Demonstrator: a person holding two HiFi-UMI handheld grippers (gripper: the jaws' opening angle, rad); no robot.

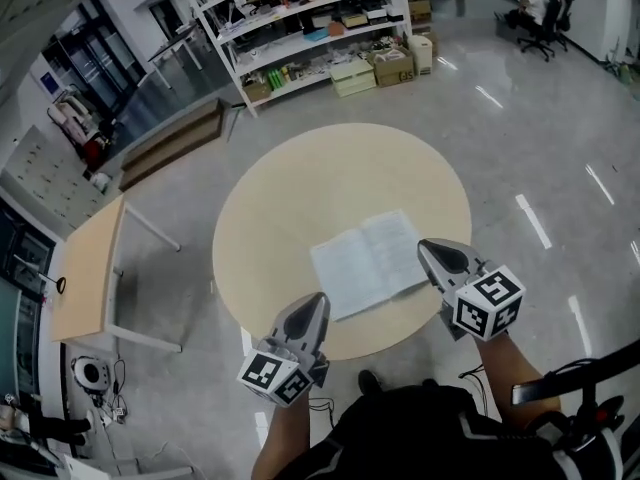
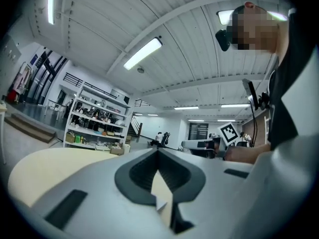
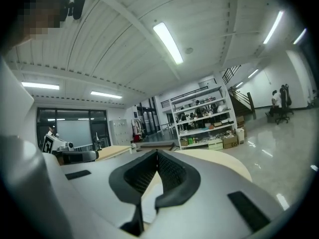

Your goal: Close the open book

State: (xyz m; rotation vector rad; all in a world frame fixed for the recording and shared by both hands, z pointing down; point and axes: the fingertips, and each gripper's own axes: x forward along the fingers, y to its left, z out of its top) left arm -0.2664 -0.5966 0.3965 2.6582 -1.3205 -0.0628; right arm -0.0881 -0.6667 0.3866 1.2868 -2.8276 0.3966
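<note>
Round table [image 1: 300,183] w/ open book [image 1: 368,264] mid-frame. L gripper [image 1: 319,299] lower left, R gripper [image 1: 422,247] by book's right edge: both clenched, empty.

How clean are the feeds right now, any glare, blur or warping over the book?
Head view: sharp but fisheye-bent, glare streaks on the floor, none on the open book. Left gripper view: dark corners, bright ceiling light. Right gripper view: likewise, strip light overhead.

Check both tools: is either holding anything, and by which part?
Nothing is held. The left tool and right tool are both shut with nothing between their jaws; the open book lies ungripped on the round table.
</note>
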